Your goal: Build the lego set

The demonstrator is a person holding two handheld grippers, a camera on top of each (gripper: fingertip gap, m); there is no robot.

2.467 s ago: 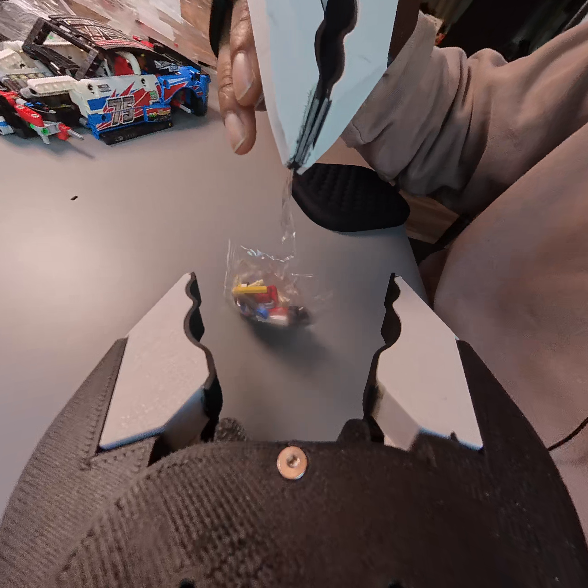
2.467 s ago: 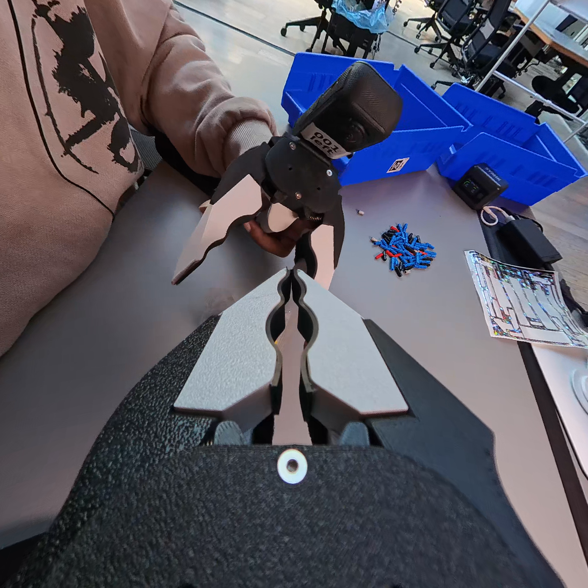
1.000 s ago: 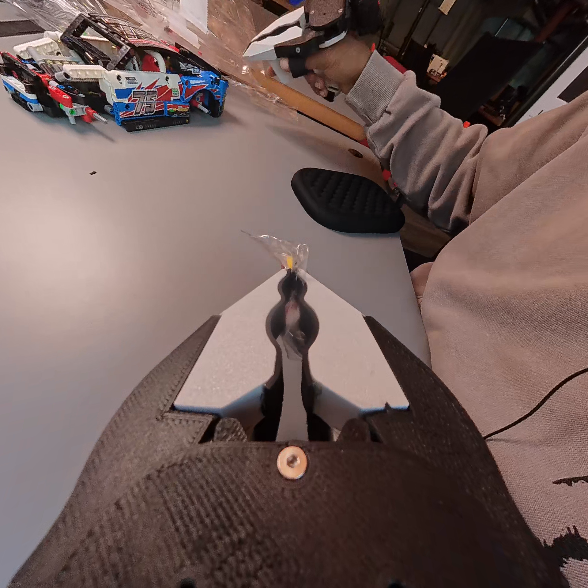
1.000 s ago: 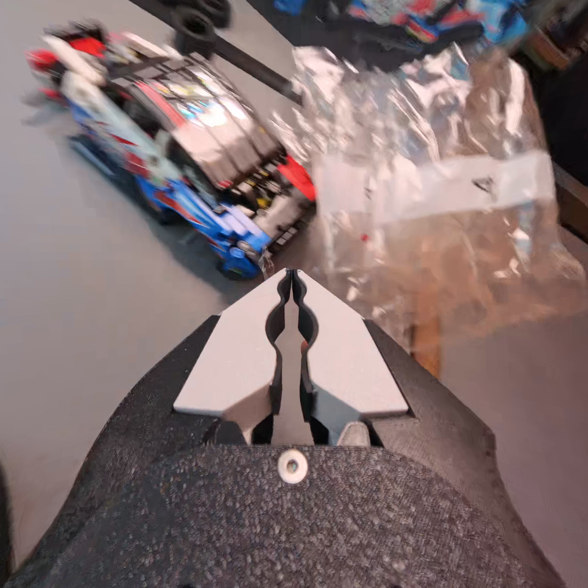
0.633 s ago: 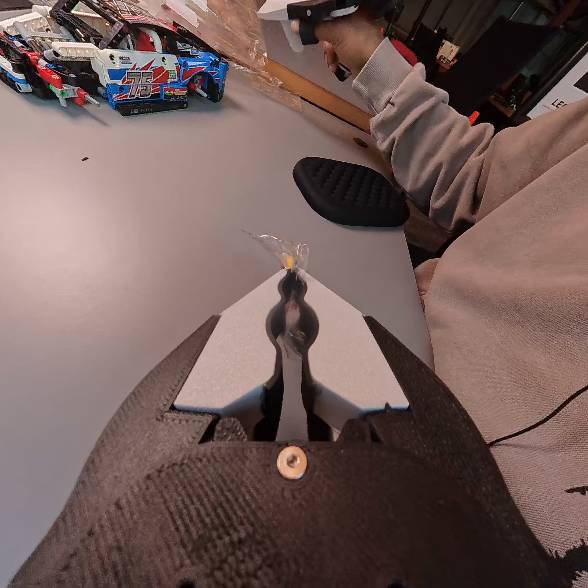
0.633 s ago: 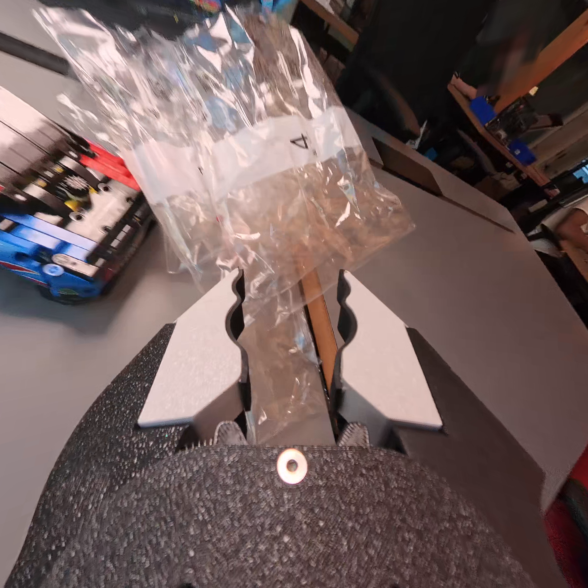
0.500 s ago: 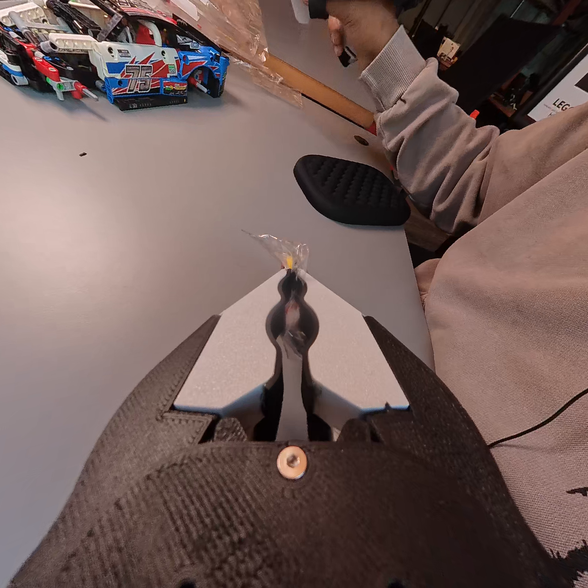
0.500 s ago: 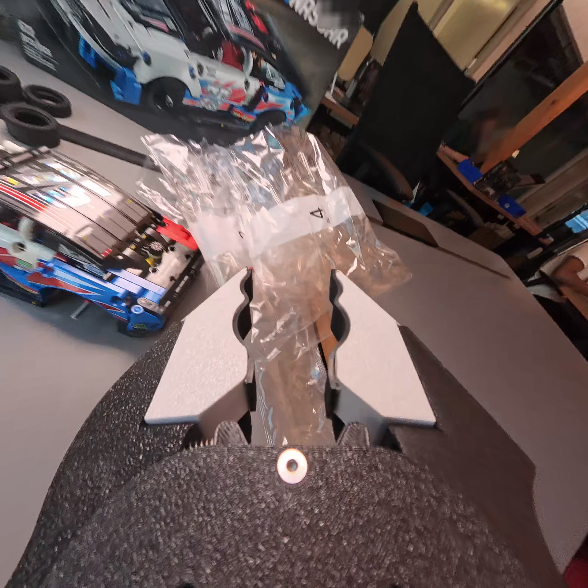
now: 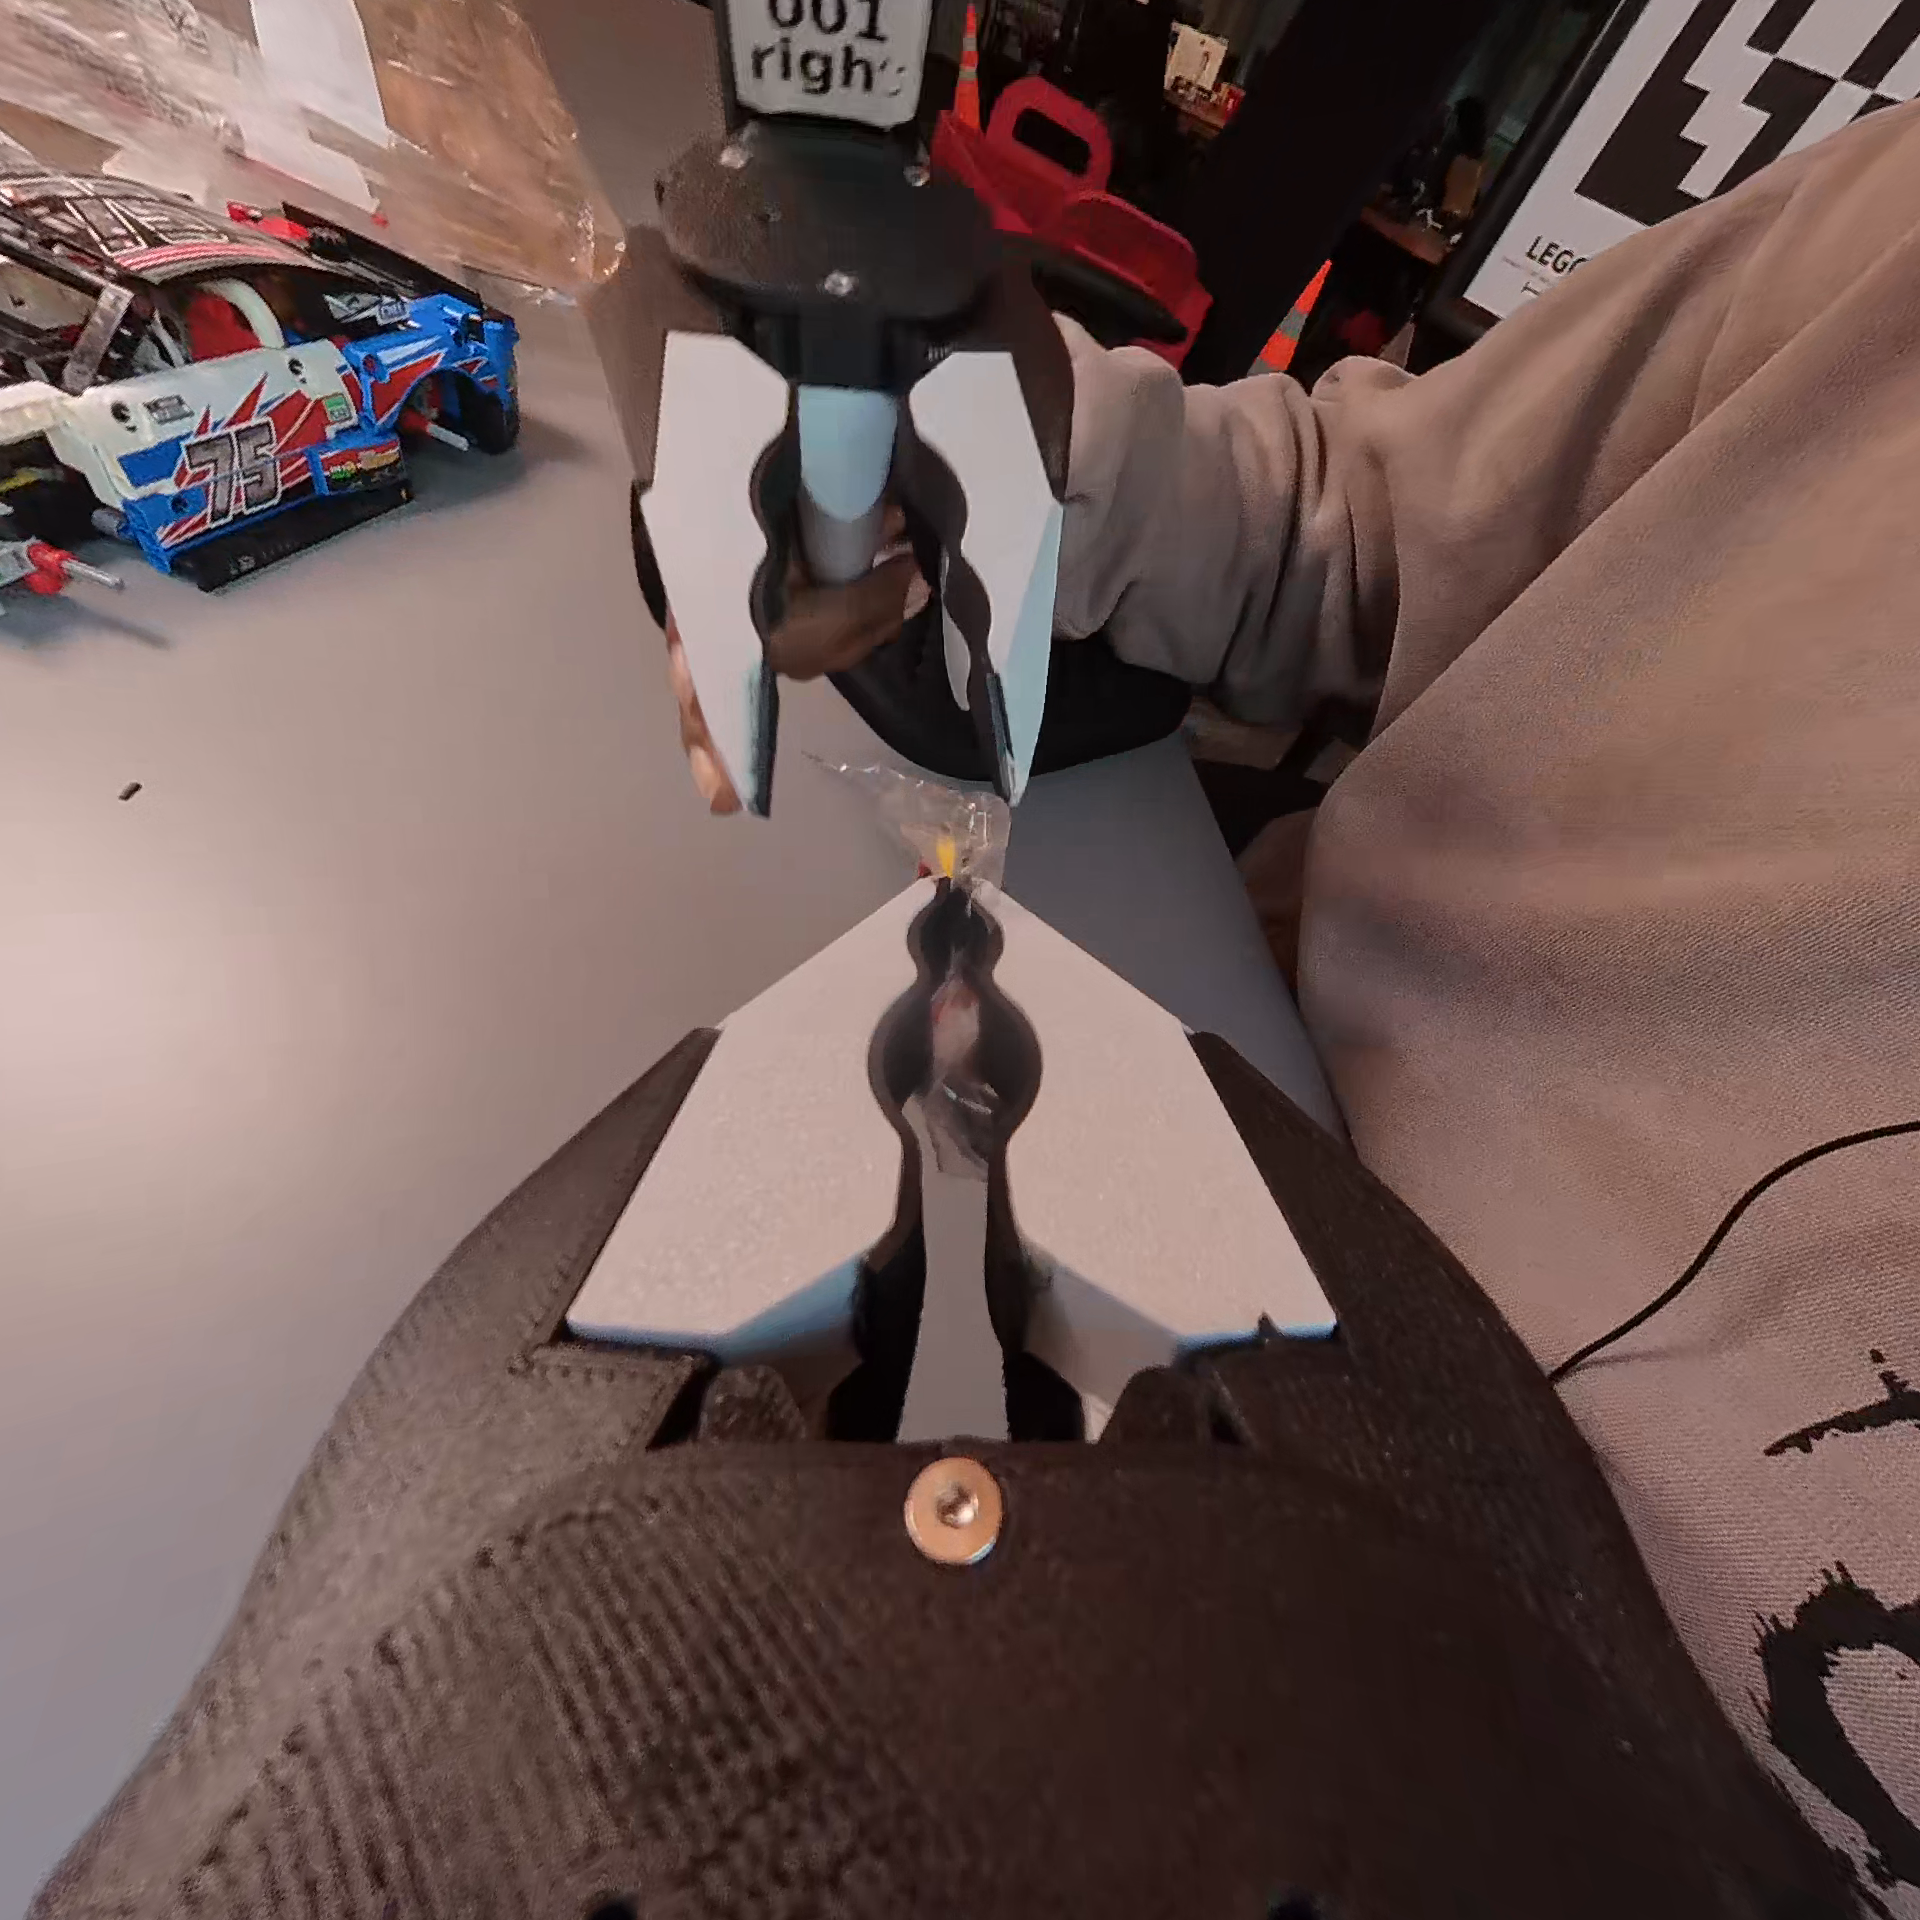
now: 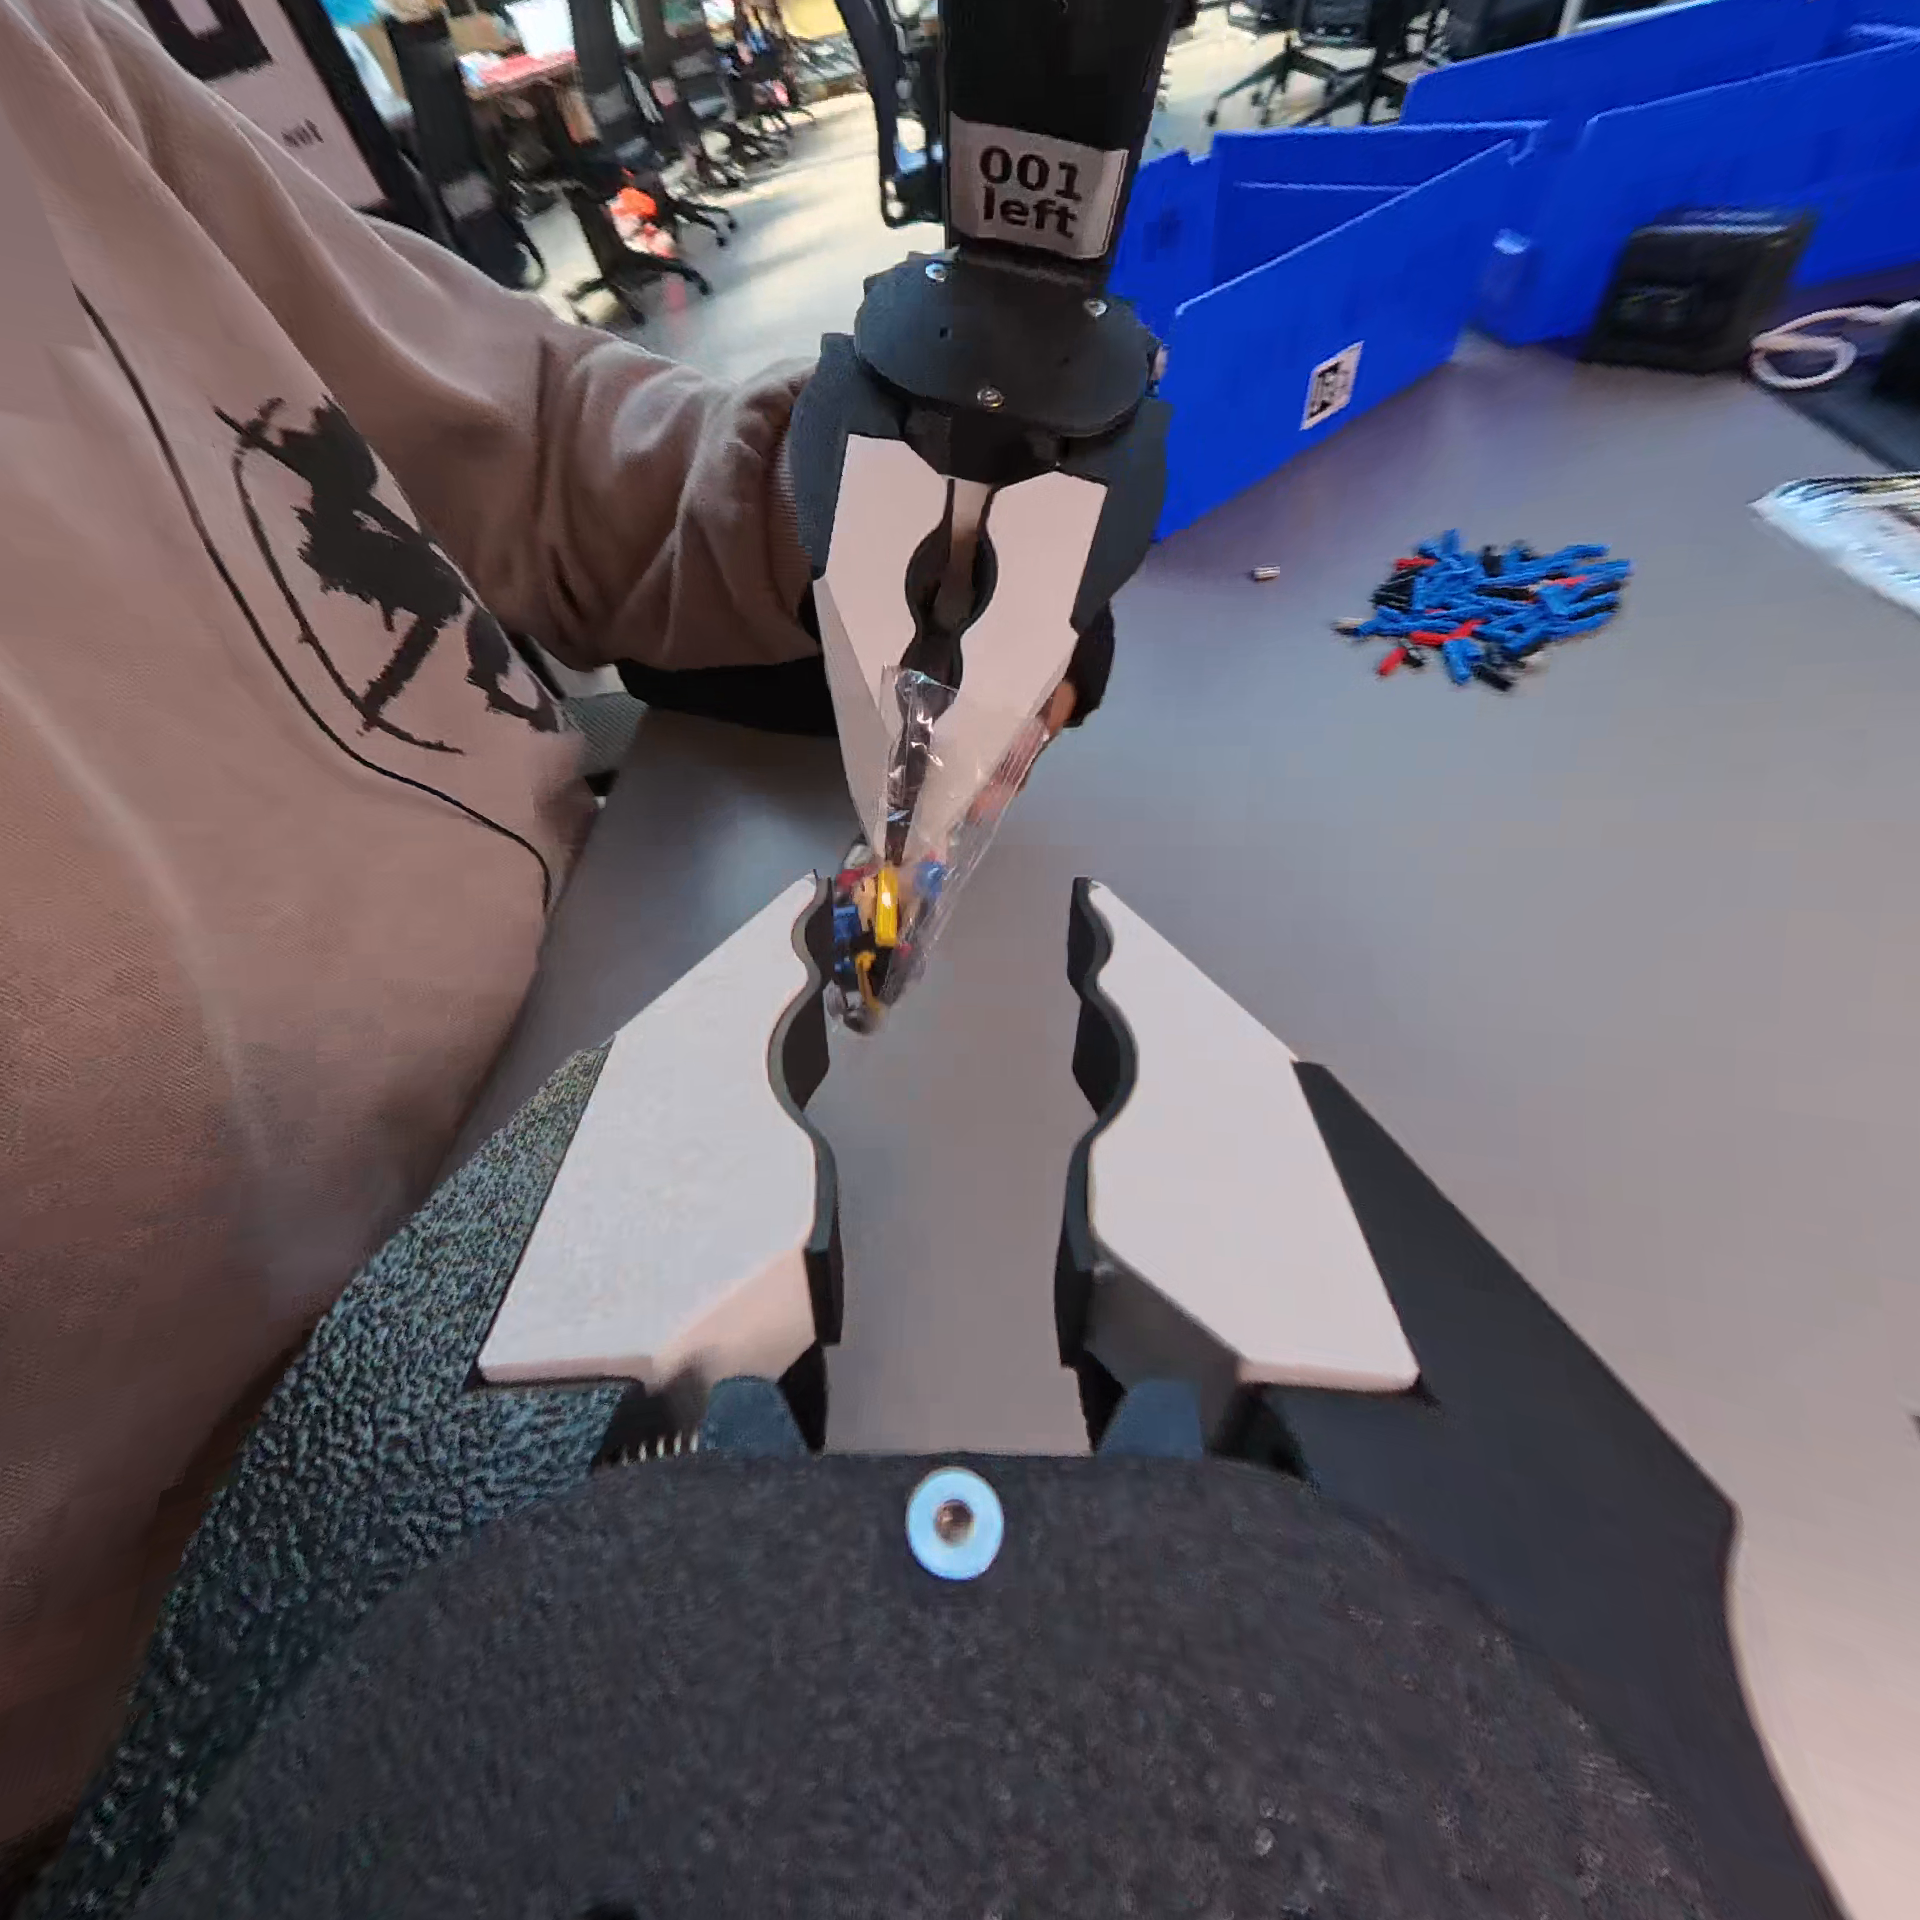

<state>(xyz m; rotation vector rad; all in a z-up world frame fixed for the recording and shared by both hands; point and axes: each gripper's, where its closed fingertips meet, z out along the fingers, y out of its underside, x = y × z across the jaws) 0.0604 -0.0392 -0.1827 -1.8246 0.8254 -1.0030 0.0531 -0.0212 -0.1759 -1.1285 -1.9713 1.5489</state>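
My left gripper (image 9: 954,894) is clamped on the top of one small clear plastic bag (image 10: 909,873); the crinkled film pokes out past my wavy-edged grey fingertips, and in the right wrist view the bag hangs down from them above the table, holding a clump of little bricks, yellow, blue, red and black. My right gripper (image 10: 940,894) stands apart, its two flat grey fingers (image 10: 686,1174) spread wide, and the bag's loaded bottom hangs between their tips, just beside the left one; I cannot tell whether it touches. The housings of both tools are rough black printed plastic.

Beyond, on the smooth grey table (image 9: 260,987), lies one black dimpled oval pad (image 9: 1081,696), partly hidden behind my right tool. Farther out sits one part-built race car (image 9: 239,416) in white, blue and red, with crumpled clear bags (image 9: 416,135) behind it. In the right wrist view one loose pile of blue, red and black pins (image 10: 1486,613) lies on the table, and behind it stand several blue plastic bins (image 10: 1455,260), whose contents I cannot see.
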